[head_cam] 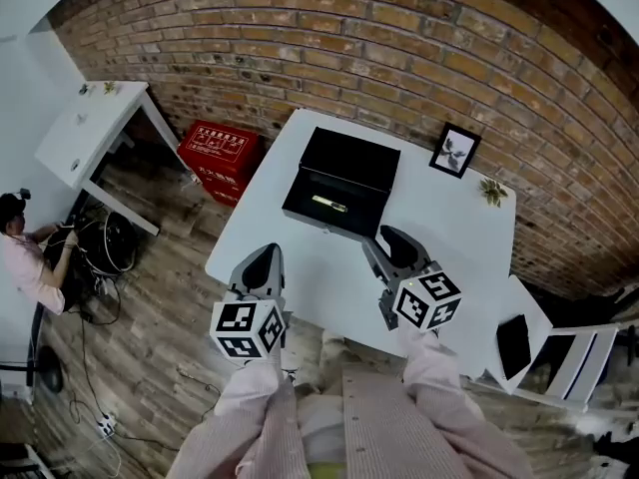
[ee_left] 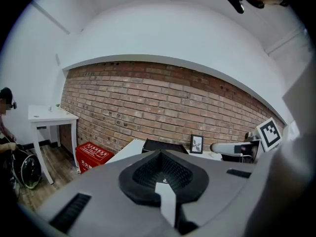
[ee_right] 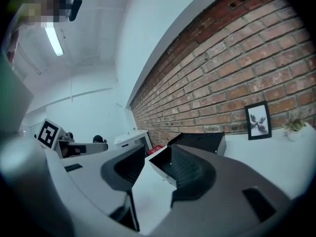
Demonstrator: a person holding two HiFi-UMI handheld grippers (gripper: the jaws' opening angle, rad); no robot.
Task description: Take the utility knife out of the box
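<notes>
Brickwork runs behind the white table (head_cam: 444, 223) that we look down on in the head view. A black box (head_cam: 340, 182) lies open near the table's middle, its lid tipped back toward the wall. The utility knife (head_cam: 328, 204) rests inside the box's base as a small pale bar. A framed picture (head_cam: 455, 151) and a small plant (head_cam: 493, 191) stand at the far right of the table. The left gripper (head_cam: 266, 252) hangs over the table's near left edge, and the right gripper (head_cam: 392, 238) sits just short of the box. Both are well apart from the knife. A red crate (head_cam: 213, 151) is on the floor beside the table, a white side table (head_cam: 85, 128) stands farther left, and a person (head_cam: 25, 252) crouches by cables at the left edge.

In the left gripper view, we see its black pads (ee_left: 143, 174) brought together at the tips with nothing between them. Beyond them are the box lid, the framed picture and the right gripper with its marker cube (ee_left: 270, 131).

In the right gripper view, its jaws stand a moderate way apart, and only bare tabletop and the near corner of the box show in the gap. The right jaw covers most of the box's base, so we cannot make out the knife here. The left gripper shows at the left.
</notes>
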